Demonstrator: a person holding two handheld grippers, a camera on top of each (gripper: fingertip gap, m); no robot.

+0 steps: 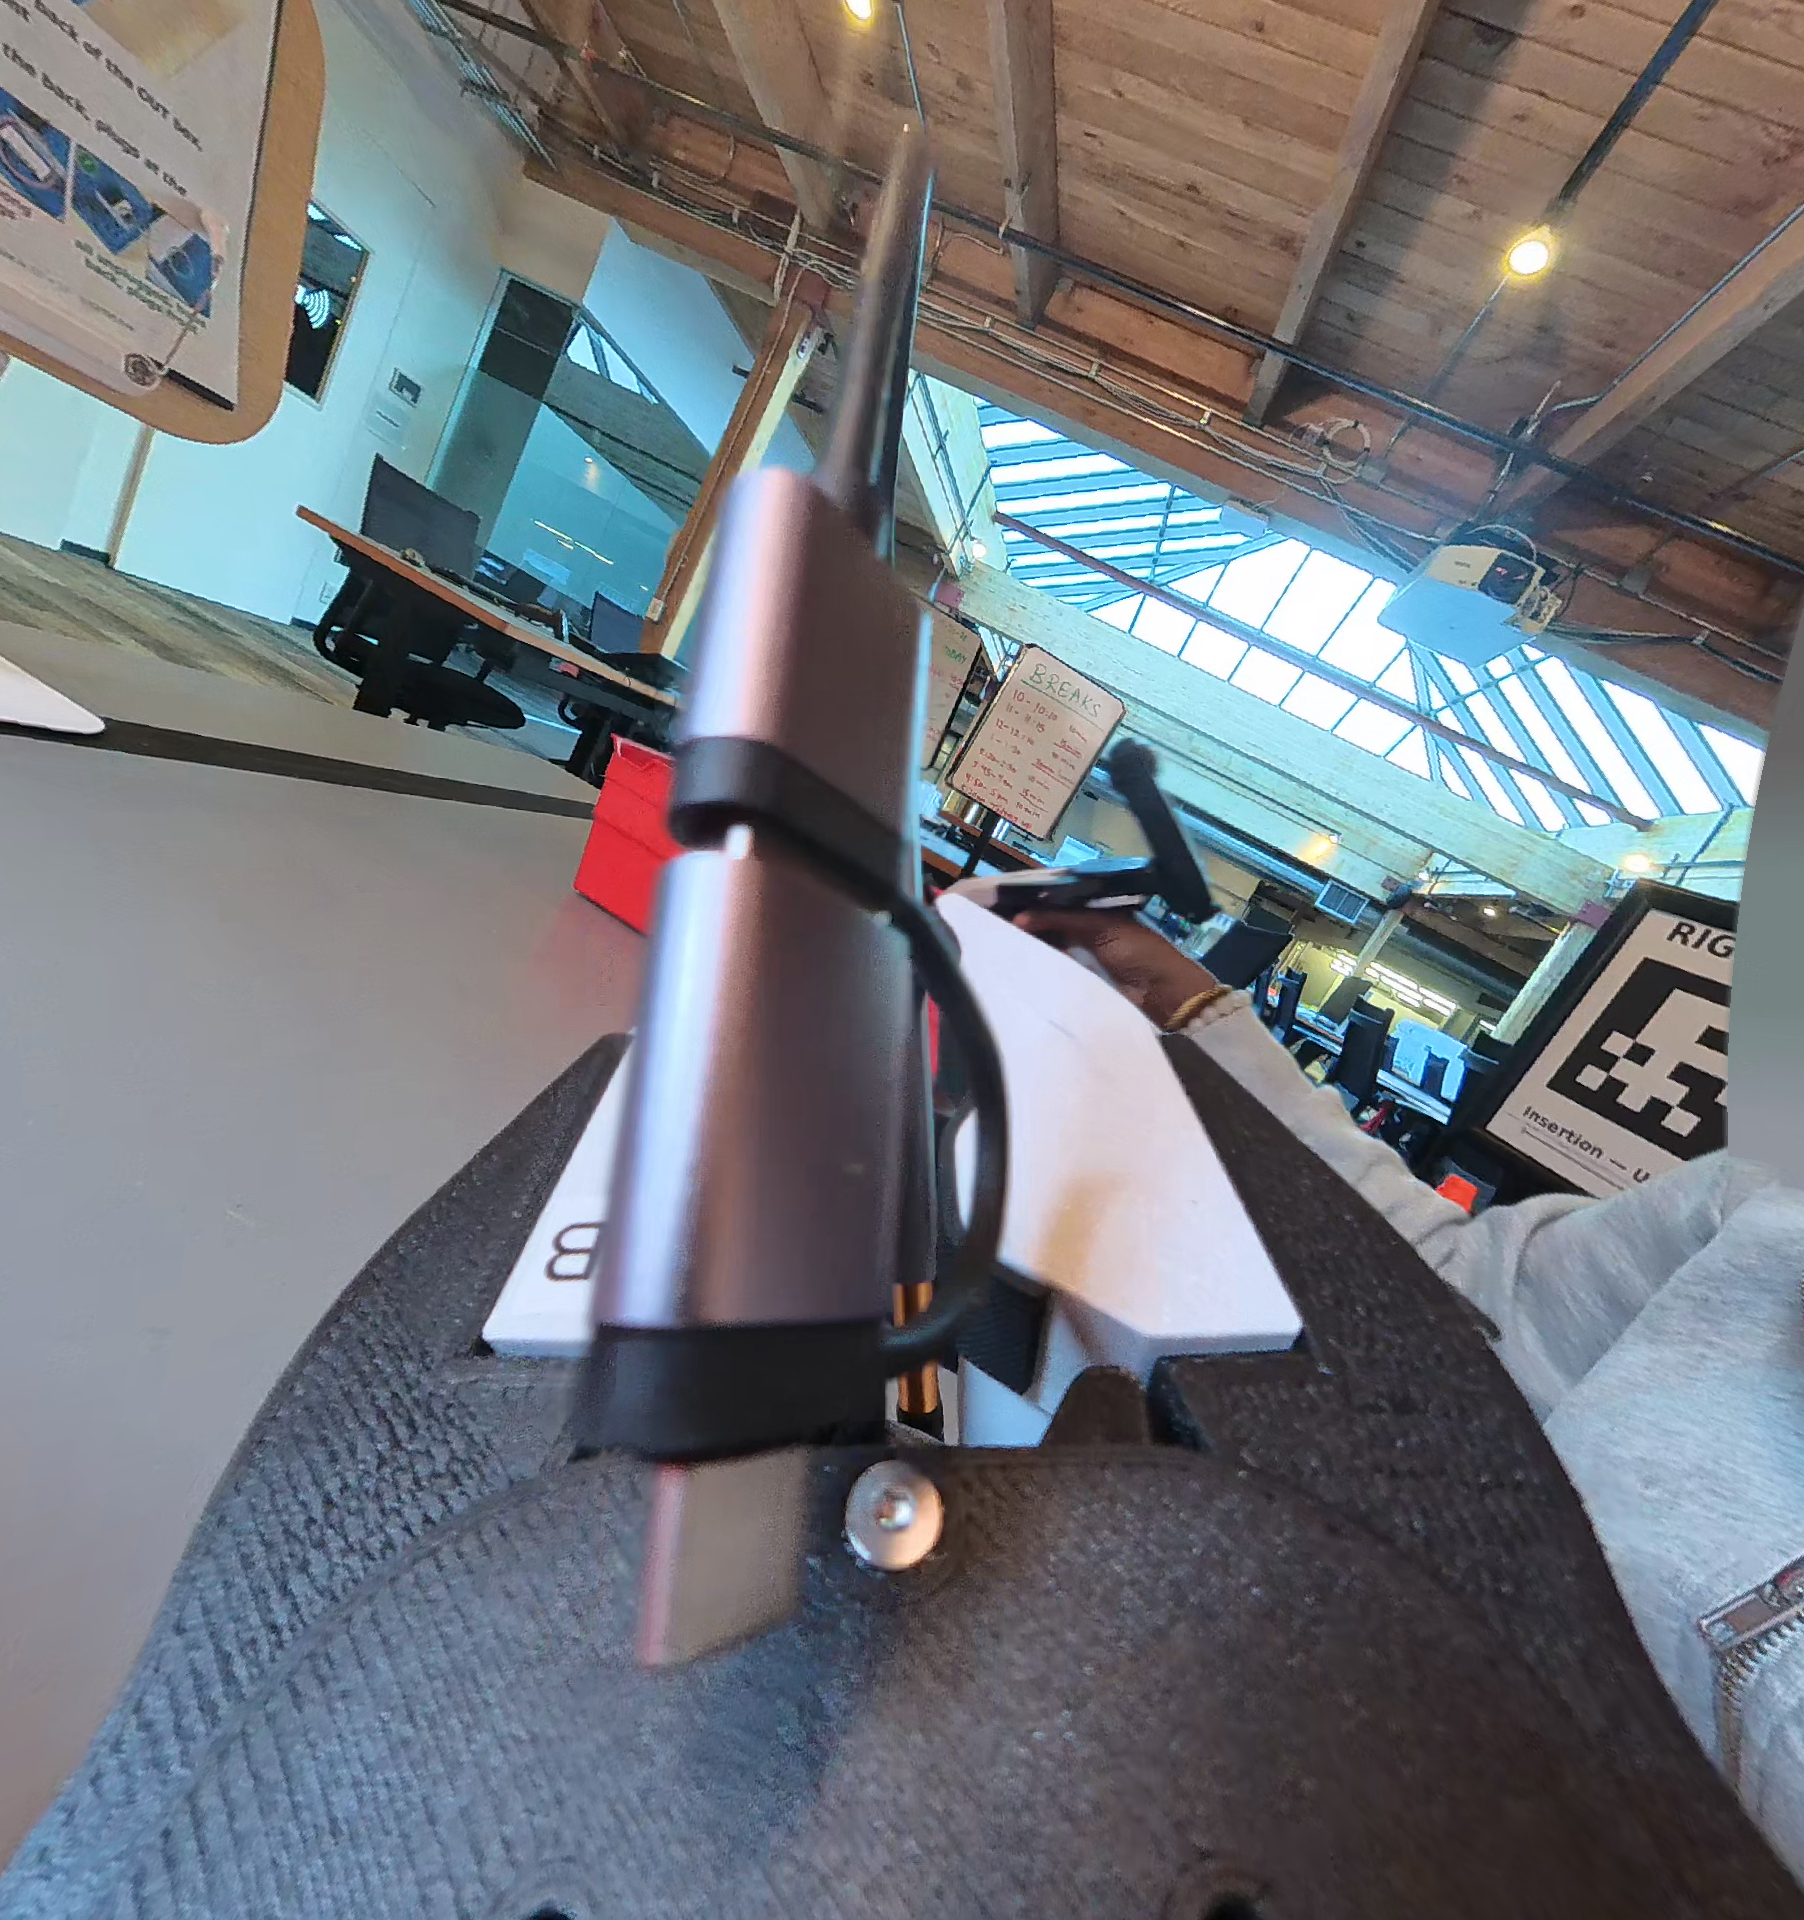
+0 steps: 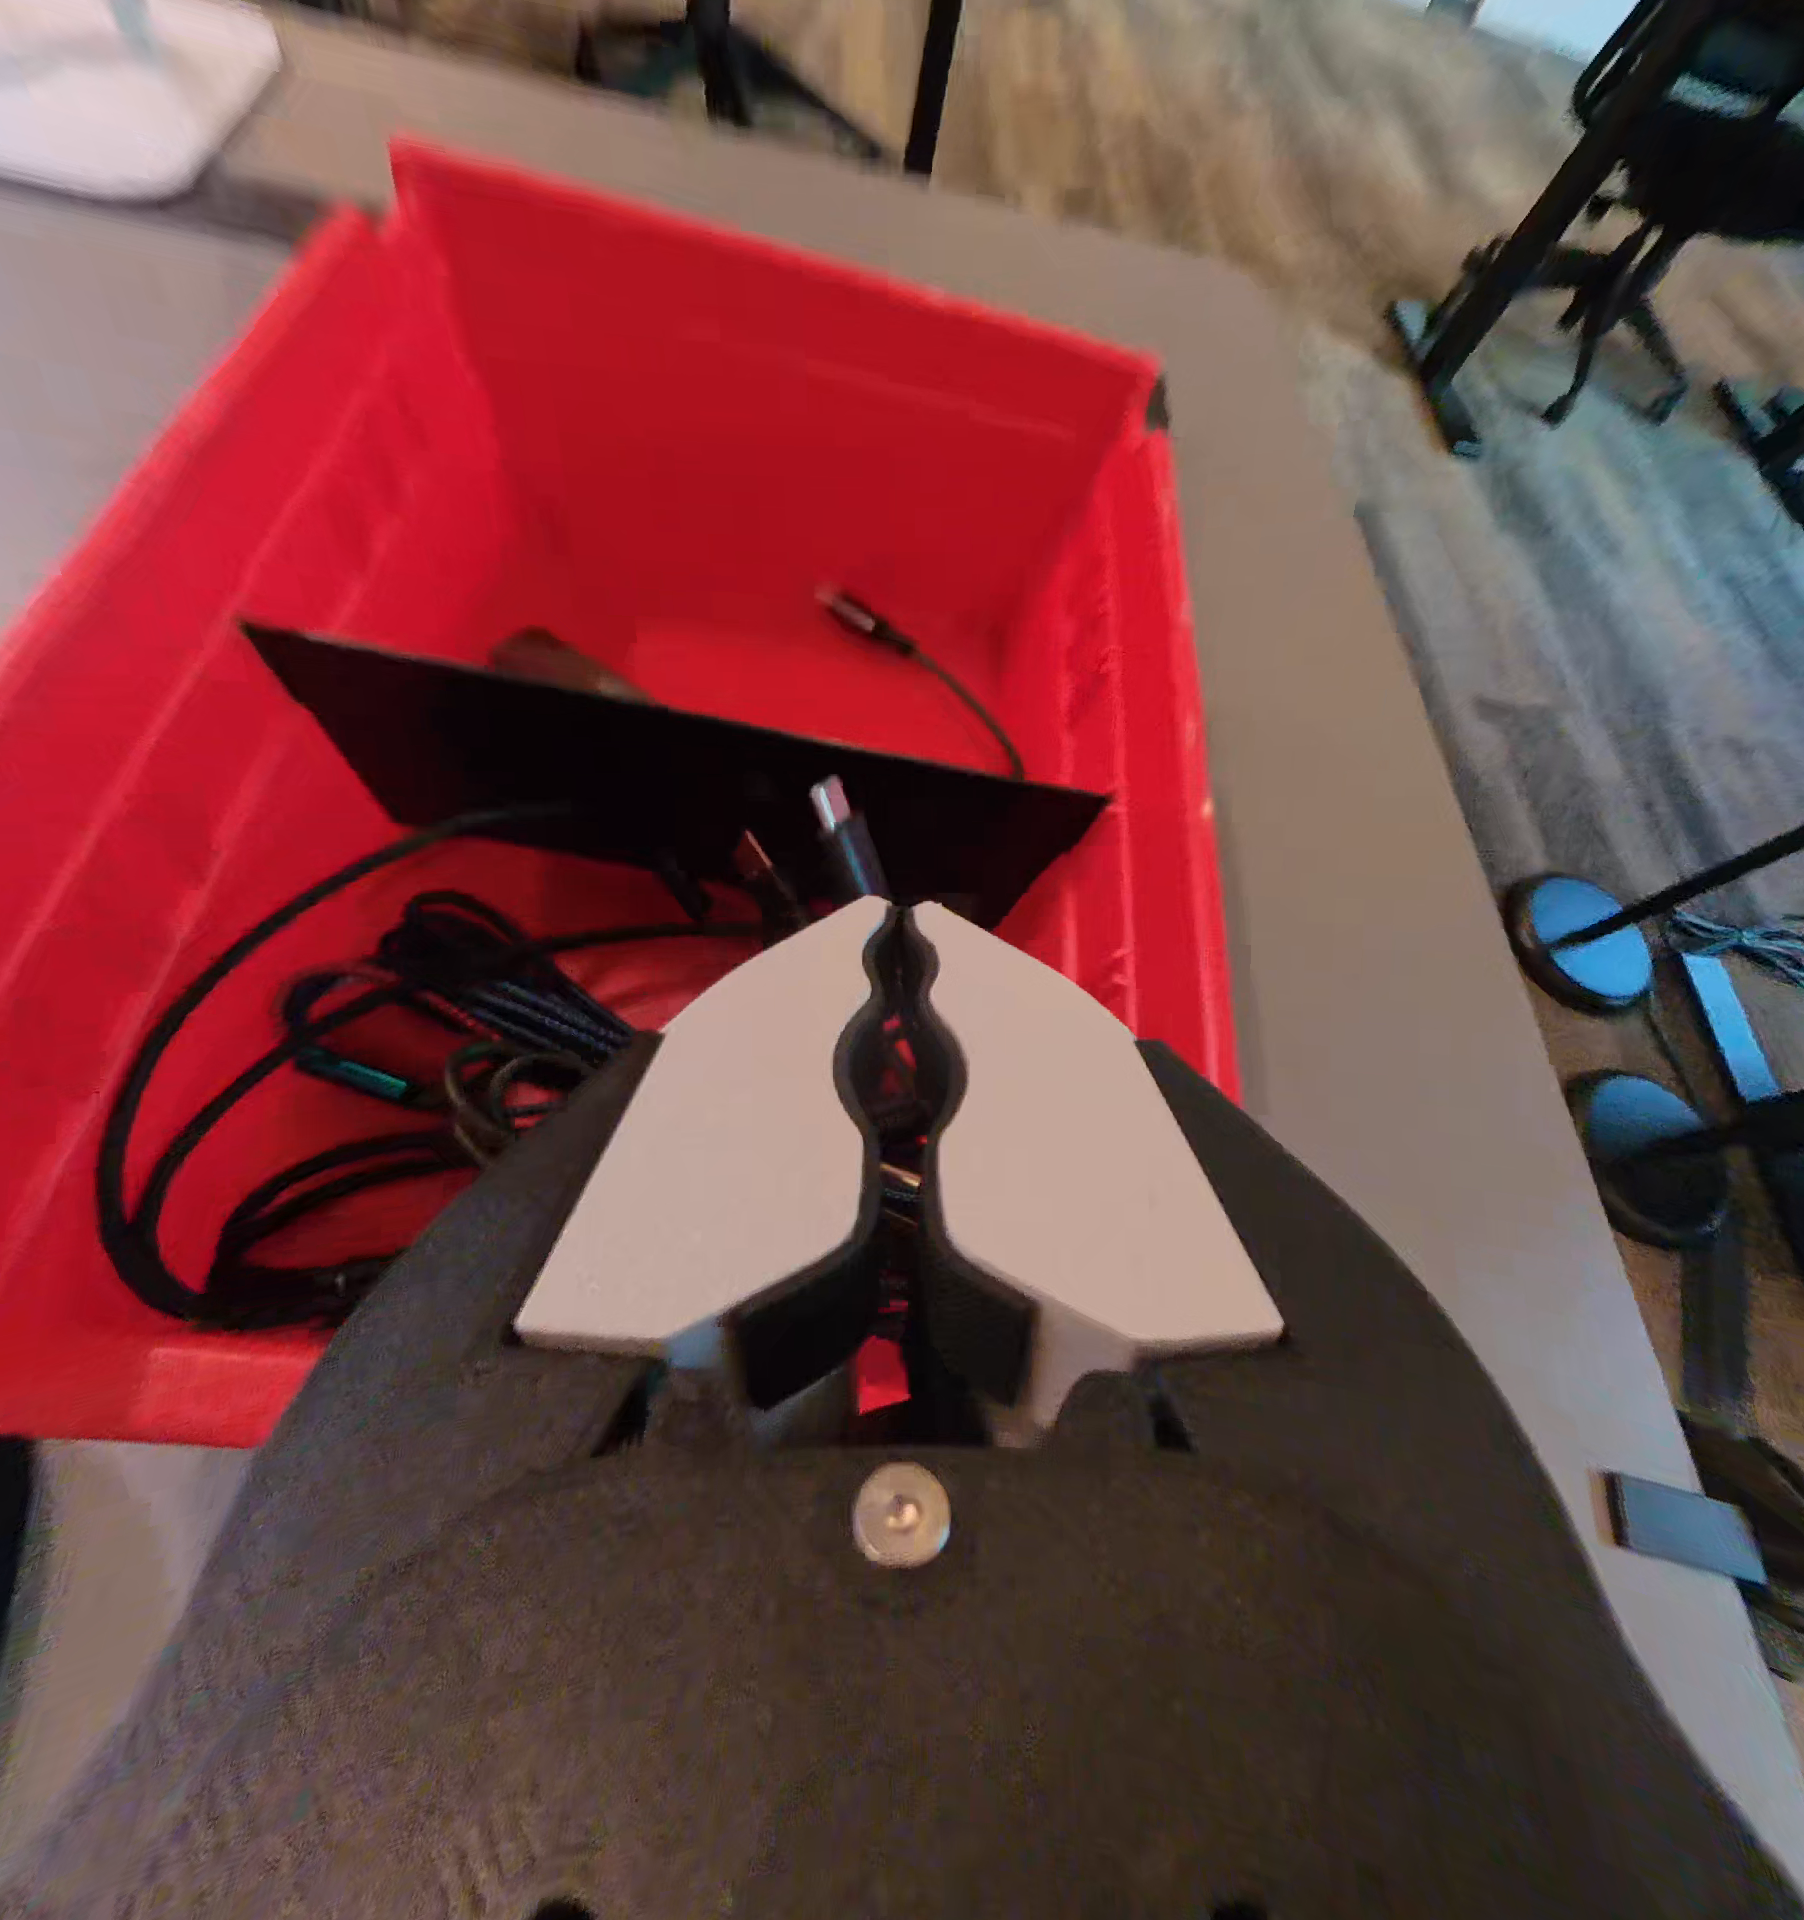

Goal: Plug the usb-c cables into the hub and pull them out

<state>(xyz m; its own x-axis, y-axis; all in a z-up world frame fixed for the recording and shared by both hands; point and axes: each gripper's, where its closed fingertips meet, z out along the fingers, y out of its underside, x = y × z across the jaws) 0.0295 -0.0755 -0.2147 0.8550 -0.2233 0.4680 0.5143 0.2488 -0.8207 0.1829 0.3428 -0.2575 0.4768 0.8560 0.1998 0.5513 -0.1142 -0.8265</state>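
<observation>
My left gripper (image 1: 825,1039) is shut on the grey metal hub (image 1: 784,935) and holds it upright and raised. The hub's own short black cable (image 1: 971,1091) loops around its body. The white fingers (image 1: 1085,1143) press on its sides. My right gripper (image 2: 898,912) reaches into the red bin (image 2: 732,416), its white fingertips (image 2: 991,997) closed. A USB-C plug with a silver tip (image 2: 844,844) sticks out just past the tips, so the gripper appears shut on its cable. The right gripper and the hand on it also show in the left wrist view (image 1: 1085,883).
A black divider (image 2: 565,748) crosses the bin. Several coiled dark cables (image 2: 410,1039) lie in the near compartment, and one more cable end (image 2: 862,613) lies in the far one. The bin sits on a grey table (image 2: 1345,831) whose edge is on the right. Stands (image 2: 1656,1039) are on the floor beyond. My hands' fingertips stand some 45 centimeters from each other.
</observation>
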